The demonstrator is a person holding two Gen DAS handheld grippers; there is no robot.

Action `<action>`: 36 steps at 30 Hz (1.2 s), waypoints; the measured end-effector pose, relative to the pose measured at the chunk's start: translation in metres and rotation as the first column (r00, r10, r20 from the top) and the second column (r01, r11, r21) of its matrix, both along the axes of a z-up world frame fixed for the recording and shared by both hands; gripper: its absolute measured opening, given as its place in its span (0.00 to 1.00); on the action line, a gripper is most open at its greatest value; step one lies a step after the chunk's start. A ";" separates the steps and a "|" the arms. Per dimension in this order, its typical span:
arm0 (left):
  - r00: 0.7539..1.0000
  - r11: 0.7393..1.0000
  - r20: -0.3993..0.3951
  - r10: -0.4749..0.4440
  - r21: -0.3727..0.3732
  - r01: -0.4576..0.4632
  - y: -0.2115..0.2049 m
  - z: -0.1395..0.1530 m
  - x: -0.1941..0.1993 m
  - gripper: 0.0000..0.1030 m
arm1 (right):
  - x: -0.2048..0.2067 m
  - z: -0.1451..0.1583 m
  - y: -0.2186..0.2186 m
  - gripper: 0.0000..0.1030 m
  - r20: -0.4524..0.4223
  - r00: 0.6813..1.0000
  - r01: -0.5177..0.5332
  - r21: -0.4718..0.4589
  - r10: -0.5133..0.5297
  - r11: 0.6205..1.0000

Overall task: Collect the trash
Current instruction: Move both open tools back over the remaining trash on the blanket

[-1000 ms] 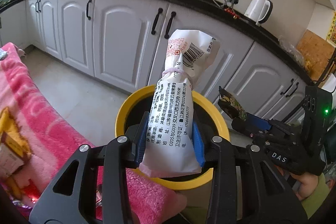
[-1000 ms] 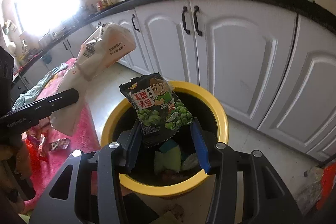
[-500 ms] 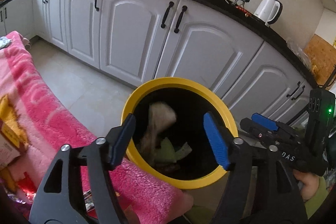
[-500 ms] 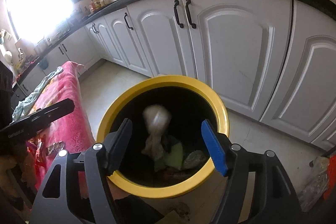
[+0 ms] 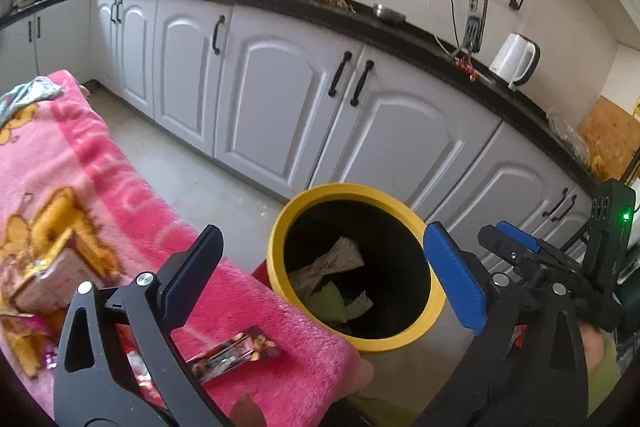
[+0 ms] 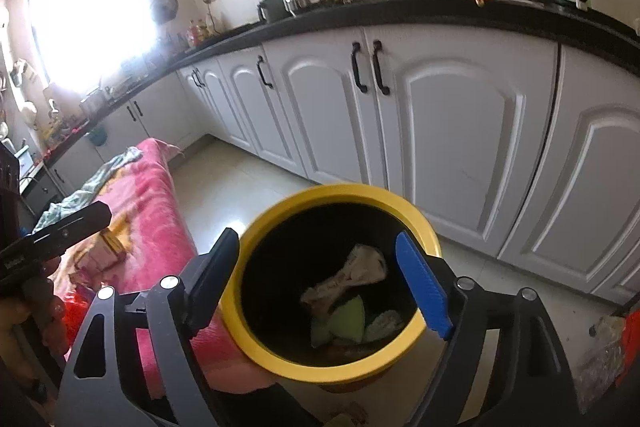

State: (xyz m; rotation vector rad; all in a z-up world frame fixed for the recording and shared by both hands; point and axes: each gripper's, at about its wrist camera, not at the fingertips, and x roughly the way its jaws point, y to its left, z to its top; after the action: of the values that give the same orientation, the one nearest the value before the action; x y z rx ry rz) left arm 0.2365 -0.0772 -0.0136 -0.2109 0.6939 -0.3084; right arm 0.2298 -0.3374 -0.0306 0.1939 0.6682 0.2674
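With both drops done, the left gripper (image 5: 324,283) and right gripper (image 6: 320,281) have just opened wide, empty, over the bin (image 5: 280,227) — white packet (image 6: 352,275) lies inside; more wrappers (image 5: 232,351) wait on the blanket (image 5: 100,167).

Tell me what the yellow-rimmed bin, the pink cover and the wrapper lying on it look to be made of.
Yellow-rimmed bin: likely moulded plastic, its rim smooth, evenly coloured and matte; the inside is black.
Pink cover: soft fleece or plush blanket, with a fuzzy nap and printed cartoon pattern.
Wrapper: probably metallised plastic film, glossy and crinkled with bright glints.
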 end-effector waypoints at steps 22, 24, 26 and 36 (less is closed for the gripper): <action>0.978 0.985 0.119 0.170 -0.016 -0.170 0.097 0.048 -0.082 0.89 | -0.045 0.060 0.076 0.80 0.141 0.969 -0.197 -0.049 0.202 0.979; 0.976 0.983 0.116 0.185 -0.008 -0.185 0.106 0.047 -0.088 0.89 | -0.050 0.061 0.088 0.80 0.144 0.962 -0.225 -0.060 0.231 0.973; 0.973 0.979 0.112 0.203 0.002 -0.205 0.117 0.045 -0.096 0.89 | -0.055 0.062 0.100 0.80 0.141 0.955 -0.254 -0.065 0.260 0.965; 0.965 0.964 0.085 0.248 0.079 -0.255 0.160 0.030 -0.123 0.89 | -0.074 0.044 0.166 0.80 0.085 0.907 -0.403 -0.111 0.413 0.908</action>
State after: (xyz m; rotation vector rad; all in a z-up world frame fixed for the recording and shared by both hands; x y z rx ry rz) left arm 0.1132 0.0828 0.0166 -0.1995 0.5981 -0.0413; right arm 0.1553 -0.1710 0.0135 -0.0522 0.6092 0.6455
